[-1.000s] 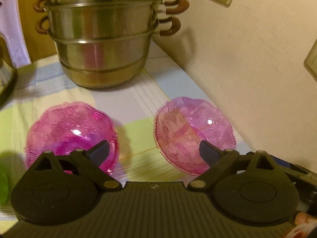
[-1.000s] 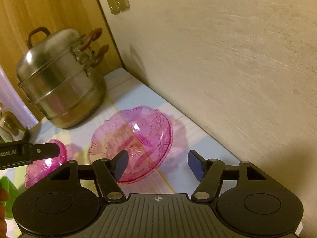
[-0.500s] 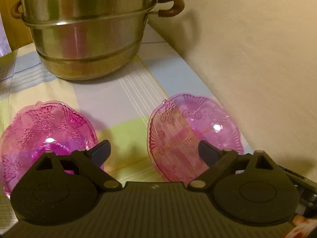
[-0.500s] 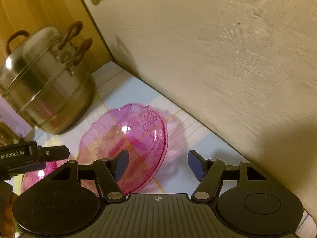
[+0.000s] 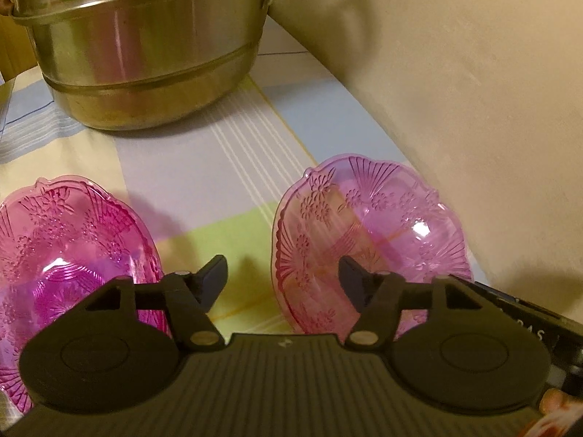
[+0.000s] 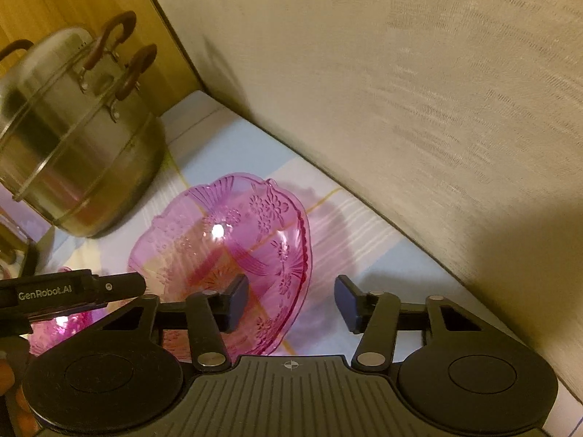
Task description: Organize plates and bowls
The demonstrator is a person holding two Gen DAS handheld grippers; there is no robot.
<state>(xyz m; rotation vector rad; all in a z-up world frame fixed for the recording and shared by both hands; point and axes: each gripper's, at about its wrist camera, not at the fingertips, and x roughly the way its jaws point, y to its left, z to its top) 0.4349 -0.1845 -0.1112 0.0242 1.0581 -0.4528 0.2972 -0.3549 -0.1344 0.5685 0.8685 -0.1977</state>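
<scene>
Two pink translucent patterned bowls sit on a striped tablecloth. The right bowl [image 5: 371, 233] lies near the wall; it also shows in the right wrist view [image 6: 233, 244]. The left bowl [image 5: 62, 251] shows partly at the left edge, and as a sliver in the right wrist view [image 6: 58, 327]. My left gripper [image 5: 280, 280] is open and empty, with the right bowl's left rim between its fingers. My right gripper [image 6: 291, 302] is open and empty, its jaws astride the right bowl's right rim.
A large steel steamer pot [image 5: 145, 47] with brown handles stands at the back of the table; it also shows in the right wrist view [image 6: 73, 127]. A beige wall [image 6: 400, 91] runs close along the table's right side. The left gripper's body [image 6: 69, 291] reaches in beside the bowl.
Both grippers have moved forward and lower toward the right bowl. The left gripper's opening has narrowed. The right gripper's left finger now reaches inside the bowl's rim.
</scene>
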